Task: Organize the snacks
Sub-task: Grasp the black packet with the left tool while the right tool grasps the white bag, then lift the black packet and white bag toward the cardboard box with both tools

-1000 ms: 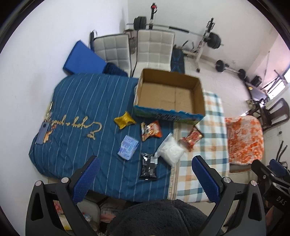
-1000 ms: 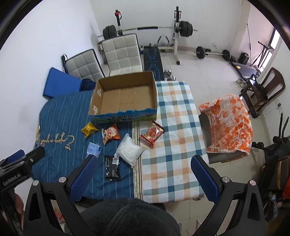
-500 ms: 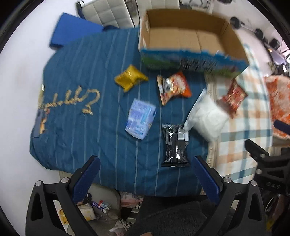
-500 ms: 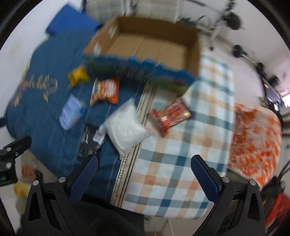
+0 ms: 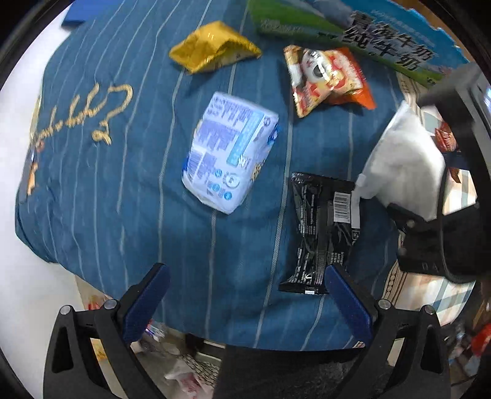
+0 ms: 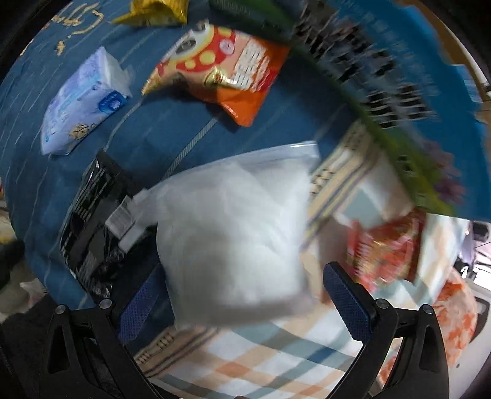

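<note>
Bare blue striped cloth lies open left of the pale blue packet, while the black packet and white bag touch, crowding the right.

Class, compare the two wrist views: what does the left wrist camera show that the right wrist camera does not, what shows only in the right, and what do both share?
Only the left wrist view shows the open left gripper and the barcode on the black packet.

Only the right wrist view shows the open right gripper, close over the white bag, and the checked cloth in full.

Both show the blue-and-white pack, orange snack bag, gold packet, the box's printed wall and the blue striped cloth.
</note>
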